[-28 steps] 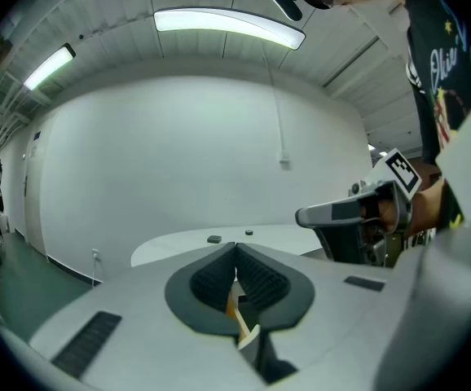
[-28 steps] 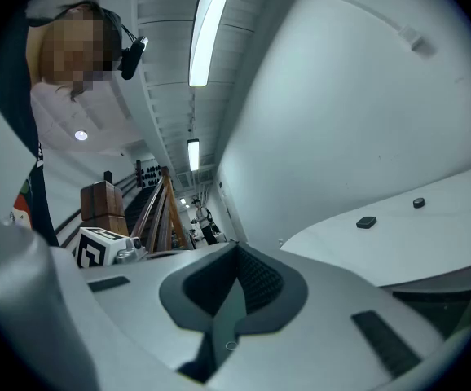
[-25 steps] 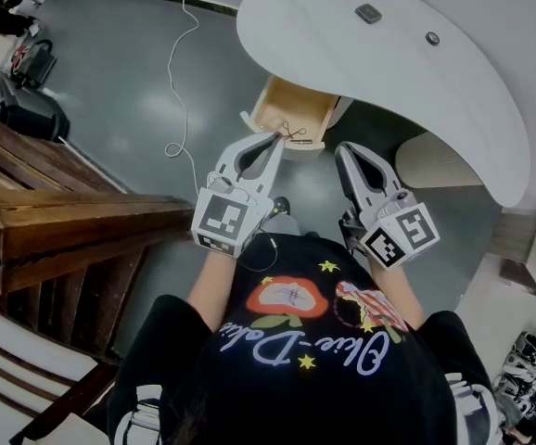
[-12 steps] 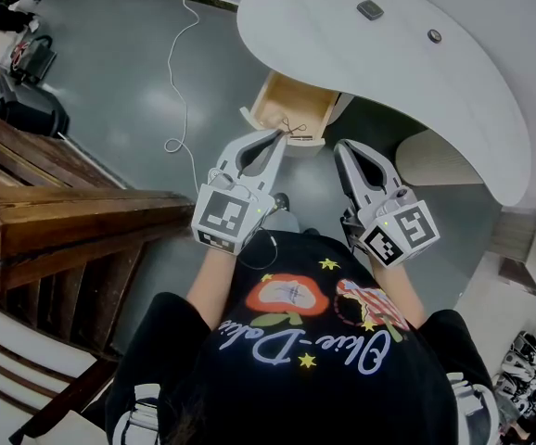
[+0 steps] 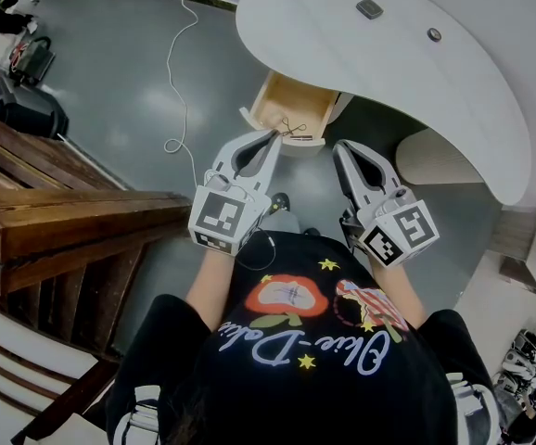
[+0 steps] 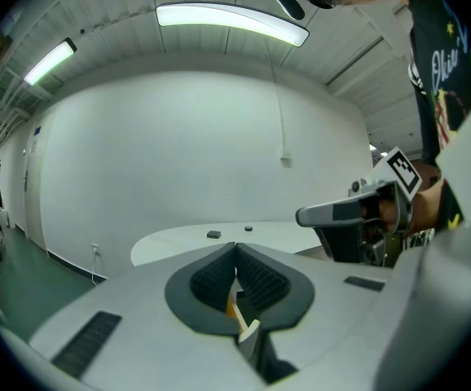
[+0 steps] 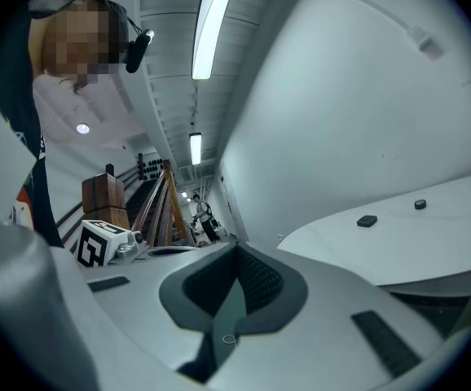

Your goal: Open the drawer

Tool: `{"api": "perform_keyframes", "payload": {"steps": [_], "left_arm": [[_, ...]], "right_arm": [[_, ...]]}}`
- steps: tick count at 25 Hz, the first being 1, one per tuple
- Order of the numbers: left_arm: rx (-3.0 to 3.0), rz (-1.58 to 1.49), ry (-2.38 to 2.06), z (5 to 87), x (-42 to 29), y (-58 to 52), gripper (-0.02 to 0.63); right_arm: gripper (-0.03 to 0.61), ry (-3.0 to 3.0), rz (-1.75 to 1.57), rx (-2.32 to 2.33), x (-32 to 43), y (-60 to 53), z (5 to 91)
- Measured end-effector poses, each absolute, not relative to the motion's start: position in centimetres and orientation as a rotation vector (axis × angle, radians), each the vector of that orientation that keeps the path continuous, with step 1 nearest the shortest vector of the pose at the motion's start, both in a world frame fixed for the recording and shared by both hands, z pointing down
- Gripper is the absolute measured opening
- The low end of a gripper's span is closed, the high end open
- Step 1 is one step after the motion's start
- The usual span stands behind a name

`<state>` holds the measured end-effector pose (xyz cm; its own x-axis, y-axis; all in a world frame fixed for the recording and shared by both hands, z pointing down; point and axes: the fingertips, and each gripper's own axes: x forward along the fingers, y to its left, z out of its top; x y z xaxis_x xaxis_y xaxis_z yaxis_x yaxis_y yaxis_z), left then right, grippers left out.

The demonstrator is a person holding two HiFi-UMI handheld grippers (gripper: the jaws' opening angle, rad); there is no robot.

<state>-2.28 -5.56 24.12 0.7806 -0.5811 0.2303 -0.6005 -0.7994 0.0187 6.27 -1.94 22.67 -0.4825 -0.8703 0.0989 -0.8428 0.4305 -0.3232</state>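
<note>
1. while the drawer point(image 5: 298, 108) stands pulled out from under the edge of the curved white table point(image 5: 361, 63), its pale wooden inside lies open to the head view.
2. a thin dark cord point(image 5: 293, 128) loops at the drawer's near front edge.
3. the left gripper point(image 5: 274, 135) points at that front edge, its tip right at the cord; in the left gripper view its jaws are pressed together.
4. the cord may be caught between those jaws, but it is too fine to tell.
5. the right gripper point(image 5: 339, 146) is held just beside the left one, off the drawer's right corner and apart from it; in the right gripper view its jaws are closed with nothing between them.
6. a white cable point(image 5: 183, 72) trails across the grey floor point(image 5: 129, 63) to the left of the drawer.
</note>
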Motion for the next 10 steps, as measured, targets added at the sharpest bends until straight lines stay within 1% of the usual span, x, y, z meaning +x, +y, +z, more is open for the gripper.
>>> {"api": "perform_keyframes", "payload": {"steps": [10], "left_arm": [[2.868, 0.317, -0.981, 24.01, -2.66, -5.90, 0.006]], "right_arm": [[-0.002, 2.589, -0.506, -1.549, 6.22, -2.18, 22.65]]}}
